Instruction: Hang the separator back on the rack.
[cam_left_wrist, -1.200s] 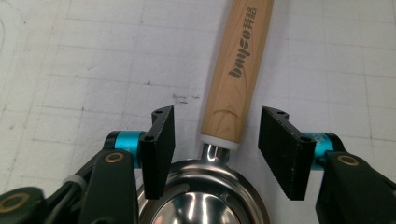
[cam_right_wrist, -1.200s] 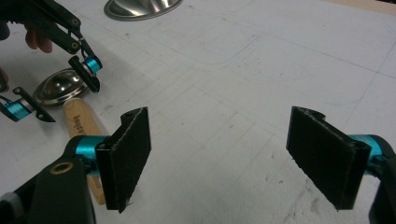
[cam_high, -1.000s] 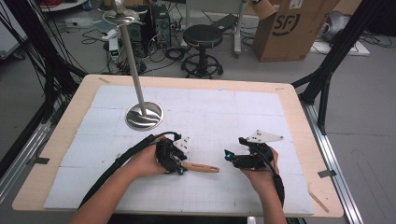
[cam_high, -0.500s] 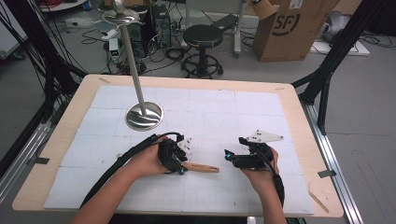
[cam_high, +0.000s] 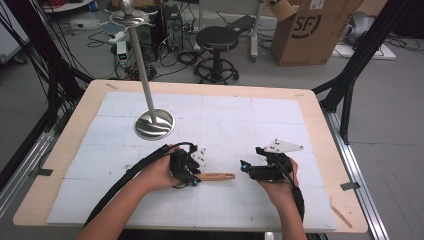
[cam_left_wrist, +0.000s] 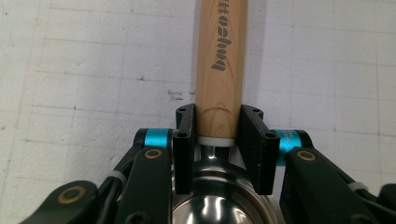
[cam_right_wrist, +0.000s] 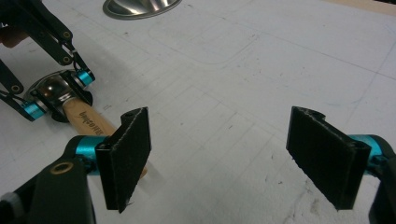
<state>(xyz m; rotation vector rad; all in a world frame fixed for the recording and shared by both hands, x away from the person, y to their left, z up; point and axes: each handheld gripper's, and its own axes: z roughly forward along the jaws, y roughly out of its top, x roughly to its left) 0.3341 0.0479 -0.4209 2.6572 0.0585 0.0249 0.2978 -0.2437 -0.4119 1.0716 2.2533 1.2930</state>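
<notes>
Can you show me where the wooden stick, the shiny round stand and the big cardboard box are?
Wooden handle (cam_high: 219, 176), high view, its middle.
Shiny round metal stand base (cam_high: 154, 124), high view, its disc.
Brown cardboard box (cam_high: 312, 30), high view, its front.

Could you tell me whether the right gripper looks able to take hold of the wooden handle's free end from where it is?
Probably yes: the right gripper is open, facing the wooden handle, with bare mat between.

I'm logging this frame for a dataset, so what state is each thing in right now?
Ladle: flat on the table, wooden handle pinched near its metal bowl.
Left gripper: shut on the ladle.
Right gripper: open, holding nothing.
Stand: upright on the mat, untouched.
</notes>
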